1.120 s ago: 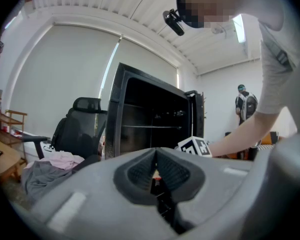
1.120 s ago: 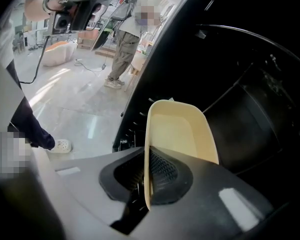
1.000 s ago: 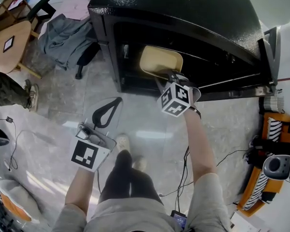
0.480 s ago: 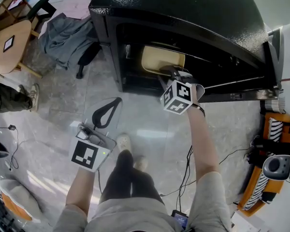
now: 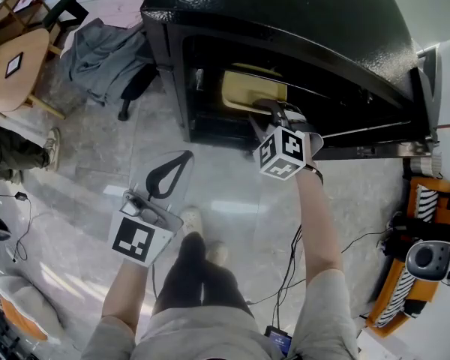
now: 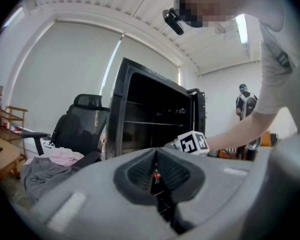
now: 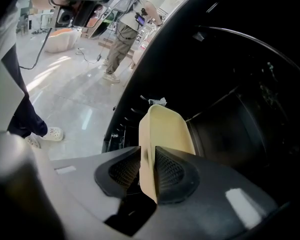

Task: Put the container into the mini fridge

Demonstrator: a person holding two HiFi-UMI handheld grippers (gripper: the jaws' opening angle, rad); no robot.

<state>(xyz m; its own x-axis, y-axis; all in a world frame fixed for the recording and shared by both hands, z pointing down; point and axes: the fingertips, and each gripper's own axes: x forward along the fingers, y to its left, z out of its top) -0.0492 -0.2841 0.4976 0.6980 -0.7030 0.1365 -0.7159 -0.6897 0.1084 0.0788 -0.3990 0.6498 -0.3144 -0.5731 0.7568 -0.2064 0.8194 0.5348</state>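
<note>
The right gripper (image 7: 147, 170) is clamped on the near rim of the yellow container (image 7: 166, 129). The container's long axis runs straight away from that gripper, and its far end is already inside the open mini fridge (image 5: 285, 21). The left gripper (image 6: 156, 176), jaws together on nothing, hangs well apart at the near left.

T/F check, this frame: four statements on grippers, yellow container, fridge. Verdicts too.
1. The right gripper is clamped on the pale yellow plastic container. True.
2. The container lies on the floor outside the black mini fridge. False: it is held inside the fridge's open compartment.
3. The left gripper holds a lid. False: its jaws are together, with nothing between them.
4. The fridge stands open. True.
</note>
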